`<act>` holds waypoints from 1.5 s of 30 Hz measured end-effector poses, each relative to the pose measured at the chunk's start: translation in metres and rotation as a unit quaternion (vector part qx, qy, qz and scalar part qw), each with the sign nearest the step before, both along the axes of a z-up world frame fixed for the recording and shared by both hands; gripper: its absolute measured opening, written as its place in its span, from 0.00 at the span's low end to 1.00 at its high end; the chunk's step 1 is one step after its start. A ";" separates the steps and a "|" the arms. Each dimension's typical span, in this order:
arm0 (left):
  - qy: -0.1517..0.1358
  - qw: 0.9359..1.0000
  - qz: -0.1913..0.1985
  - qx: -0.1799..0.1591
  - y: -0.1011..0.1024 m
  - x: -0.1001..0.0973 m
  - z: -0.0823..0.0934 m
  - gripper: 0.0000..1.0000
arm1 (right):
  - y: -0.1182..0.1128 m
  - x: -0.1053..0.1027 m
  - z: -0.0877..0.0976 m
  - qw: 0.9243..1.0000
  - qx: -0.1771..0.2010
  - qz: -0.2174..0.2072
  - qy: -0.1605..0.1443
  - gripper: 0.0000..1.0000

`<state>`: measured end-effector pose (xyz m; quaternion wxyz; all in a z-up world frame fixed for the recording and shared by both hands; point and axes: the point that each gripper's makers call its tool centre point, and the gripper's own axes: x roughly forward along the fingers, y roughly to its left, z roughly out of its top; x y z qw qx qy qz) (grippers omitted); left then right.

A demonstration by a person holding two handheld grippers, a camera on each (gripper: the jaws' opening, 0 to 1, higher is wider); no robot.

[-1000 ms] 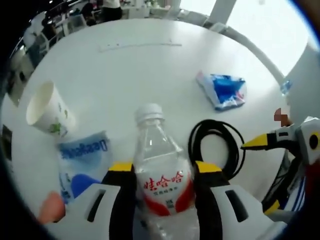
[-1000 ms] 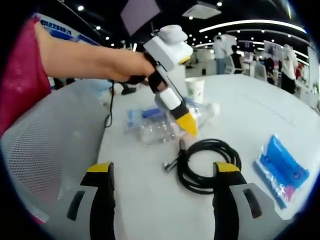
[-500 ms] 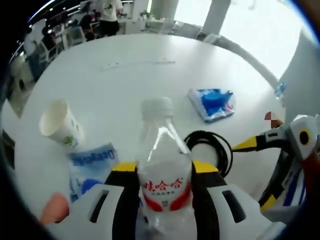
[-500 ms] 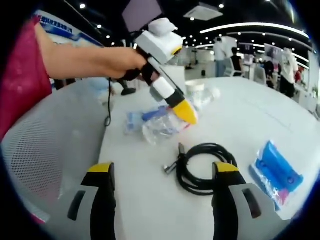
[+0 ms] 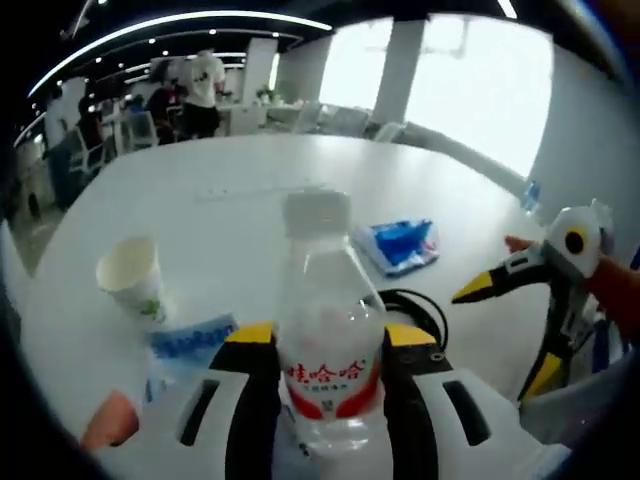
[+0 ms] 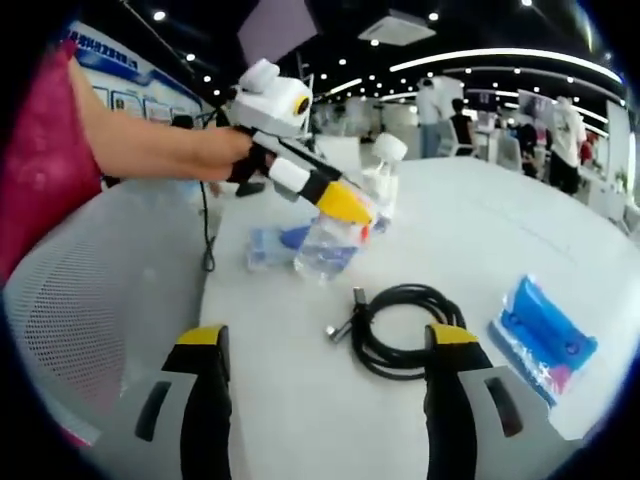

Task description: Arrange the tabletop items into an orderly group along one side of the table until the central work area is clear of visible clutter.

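Presently your left gripper (image 5: 327,340) pinches the clear water bottle (image 5: 327,335) upright and lifted off the white table (image 5: 230,210), above the blue packet (image 5: 190,340) beside the paper cup (image 5: 133,280), while your right gripper (image 6: 330,345) hangs spread and empty before the coiled black cable (image 6: 400,330).

Each tool has a white moulded body with two black jaws capped in yellow, the left tool (image 6: 345,205) and the right tool (image 6: 325,345) alike, and the person wears a magenta sleeve (image 6: 40,150).
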<state>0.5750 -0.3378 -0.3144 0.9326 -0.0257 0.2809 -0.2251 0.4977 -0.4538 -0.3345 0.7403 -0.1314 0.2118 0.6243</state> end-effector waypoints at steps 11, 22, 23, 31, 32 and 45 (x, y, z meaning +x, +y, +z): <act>-0.092 0.991 -0.090 -0.035 0.001 -0.017 0.009 0.36 | -0.005 -0.004 0.007 1.000 0.007 -0.016 -0.007 0.78; -0.144 0.966 -0.209 -0.044 -0.009 -0.036 0.012 0.36 | -0.001 -0.004 0.015 1.000 0.009 -0.022 -0.005 0.78; -0.147 0.965 -0.212 -0.047 -0.009 -0.037 0.012 0.36 | -0.001 -0.004 0.016 1.000 0.009 -0.023 -0.006 0.78; -0.157 0.951 -0.264 -0.043 -0.011 -0.044 0.014 0.35 | 0.000 -0.002 0.021 0.999 0.008 -0.037 -0.001 0.78; -0.158 0.950 -0.266 -0.043 -0.012 -0.044 0.014 0.35 | 0.000 -0.002 0.020 0.999 0.006 -0.038 0.000 0.78; -0.163 0.946 -0.273 -0.069 -0.016 -0.046 0.027 0.35 | 0.008 0.000 0.025 0.999 -0.001 -0.049 -0.004 0.77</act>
